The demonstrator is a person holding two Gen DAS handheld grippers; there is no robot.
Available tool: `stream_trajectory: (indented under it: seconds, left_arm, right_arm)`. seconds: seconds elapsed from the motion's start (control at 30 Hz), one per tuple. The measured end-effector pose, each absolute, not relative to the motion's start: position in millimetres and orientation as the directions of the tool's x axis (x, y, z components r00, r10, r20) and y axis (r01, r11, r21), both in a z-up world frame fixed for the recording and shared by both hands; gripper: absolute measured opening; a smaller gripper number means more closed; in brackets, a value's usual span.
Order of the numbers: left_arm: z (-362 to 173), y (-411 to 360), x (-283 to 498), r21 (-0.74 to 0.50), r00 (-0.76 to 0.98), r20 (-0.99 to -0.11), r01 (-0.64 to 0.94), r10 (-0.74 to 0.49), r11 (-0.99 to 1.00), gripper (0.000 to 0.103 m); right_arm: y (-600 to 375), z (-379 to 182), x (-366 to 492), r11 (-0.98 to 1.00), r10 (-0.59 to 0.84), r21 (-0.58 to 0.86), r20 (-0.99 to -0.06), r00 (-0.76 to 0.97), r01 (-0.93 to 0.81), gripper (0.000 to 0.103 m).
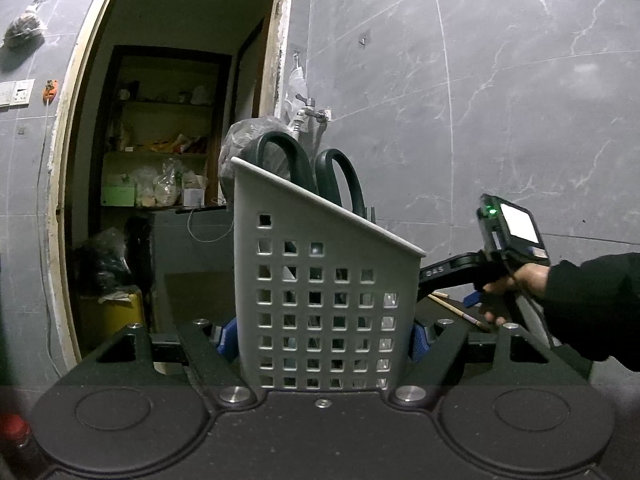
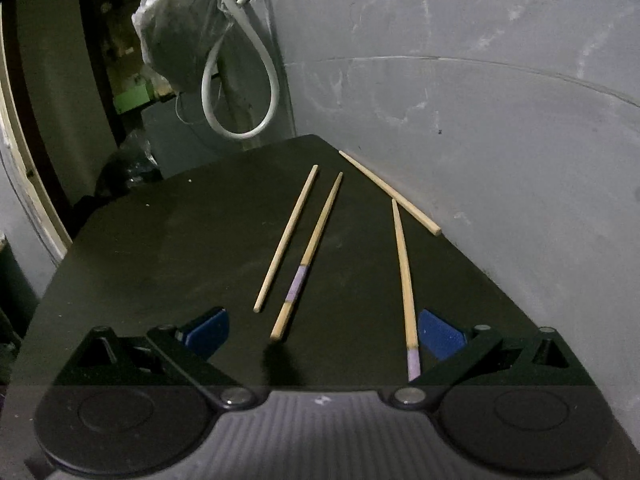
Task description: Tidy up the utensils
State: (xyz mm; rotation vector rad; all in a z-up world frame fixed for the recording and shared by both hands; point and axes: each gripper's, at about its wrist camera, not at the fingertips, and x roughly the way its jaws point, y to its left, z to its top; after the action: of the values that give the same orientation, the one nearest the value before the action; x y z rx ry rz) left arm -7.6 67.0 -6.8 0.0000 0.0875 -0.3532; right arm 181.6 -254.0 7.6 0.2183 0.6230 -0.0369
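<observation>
A grey perforated utensil basket (image 1: pixel 324 300) stands upright between the blue pads of my left gripper (image 1: pixel 323 338), which is shut on its two sides. Dark green scissors (image 1: pixel 280 156) stick handles-up out of the basket. In the right wrist view several wooden chopsticks lie on a dark table (image 2: pixel 160 260): a plain one (image 2: pixel 286 240), one with a lilac band (image 2: pixel 308 260), another banded one (image 2: pixel 404 280) beside the right pad, and one (image 2: pixel 390 192) along the wall. My right gripper (image 2: pixel 324 332) hangs open above their near ends, holding nothing. A person's hand (image 1: pixel 516 280) carries it.
The grey tiled wall (image 2: pixel 480 120) borders the table on the right. A white hose (image 2: pixel 240 80) and a plastic bag (image 2: pixel 176 28) hang past the table's far end. An open doorway (image 1: pixel 160 140) with shelves lies to the left. A tap (image 1: pixel 308 114) sits behind the basket.
</observation>
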Motion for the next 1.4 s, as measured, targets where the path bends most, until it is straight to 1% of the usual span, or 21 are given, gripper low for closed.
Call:
stream_trajectory:
  seconds: [0.13, 0.27, 0.37, 0.43, 0.6, 0.8, 1.0, 1.2, 1.27, 1.3, 1.33, 1.37, 1.4]
  left_arm:
    - [-6.0, 67.3, -7.1, -0.018, 0.934, -0.089, 0.347, -0.347, 0.938, 0.078]
    - [-5.1, 67.7, -6.3, -0.023, 0.933, -0.092, 0.348, -0.349, 0.937, 0.078]
    - [-4.3, 68.5, -5.1, -0.026, 0.931, -0.095, 0.351, -0.352, 0.936, 0.079]
    - [-4.0, 69.3, -4.1, -0.029, 0.930, -0.096, 0.352, -0.354, 0.935, 0.079]
    - [-3.8, 71.1, -2.3, -0.034, 0.929, -0.097, 0.354, -0.356, 0.934, 0.079]
    - [-4.5, 72.1, -1.4, -0.037, 0.929, -0.100, 0.356, -0.358, 0.934, 0.079]
    - [-3.7, 71.7, 0.2, -0.037, 0.928, -0.104, 0.355, -0.357, 0.934, 0.079]
    - [-3.7, 71.2, 0.8, -0.037, 0.928, -0.106, 0.354, -0.356, 0.934, 0.079]
    - [-3.6, 71.1, 1.4, -0.037, 0.928, -0.107, 0.354, -0.356, 0.934, 0.079]
    - [-3.5, 71.1, 1.5, -0.037, 0.928, -0.107, 0.354, -0.356, 0.934, 0.079]
    - [-3.4, 71.4, 2.0, -0.037, 0.928, -0.108, 0.354, -0.356, 0.934, 0.079]
    - [-3.4, 71.4, 2.1, -0.037, 0.928, -0.108, 0.354, -0.356, 0.935, 0.079]
    - [-3.4, 71.3, 2.0, -0.037, 0.928, -0.107, 0.354, -0.356, 0.935, 0.079]
  right_arm:
    - [-246.5, 9.8, 200.7, 0.981, 0.055, 0.181, -0.595, 0.802, 0.067, 0.103]
    - [-240.5, 8.2, 221.6, 0.986, 0.044, 0.152, -0.608, 0.793, 0.061, 0.103]
    - [-236.2, 7.9, 227.3, 0.993, -0.016, 0.085, -0.595, 0.803, 0.083, 0.103]
    - [-236.8, 8.0, 229.4, 0.994, -0.020, 0.076, -0.595, 0.804, 0.081, 0.103]
    - [-247.1, 8.0, 232.2, 0.990, -0.033, 0.086, -0.613, 0.789, 0.109, 0.103]
    - [-259.5, -0.6, 241.5, 0.975, 0.036, 0.193, -0.630, 0.776, 0.112, 0.103]
    - [-256.1, -0.9, 248.1, 0.973, 0.071, 0.215, -0.616, 0.784, 0.081, 0.103]
    - [-243.3, -2.2, 262.0, 0.979, 0.080, 0.200, -0.593, 0.801, 0.051, 0.102]
    - [-237.4, -3.1, 267.2, 0.987, 0.065, 0.158, -0.587, 0.807, 0.036, 0.089]
    - [-234.9, -2.1, 268.2, 0.990, 0.058, 0.140, -0.584, 0.809, 0.030, 0.084]
    - [-233.8, -1.6, 269.1, 0.990, 0.059, 0.136, -0.583, 0.810, 0.026, 0.075]
    - [-233.1, -0.9, 268.7, 0.991, 0.057, 0.133, -0.581, 0.812, 0.026, 0.069]
    - [-232.3, -0.3, 267.8, 0.991, 0.058, 0.130, -0.581, 0.812, 0.023, 0.067]
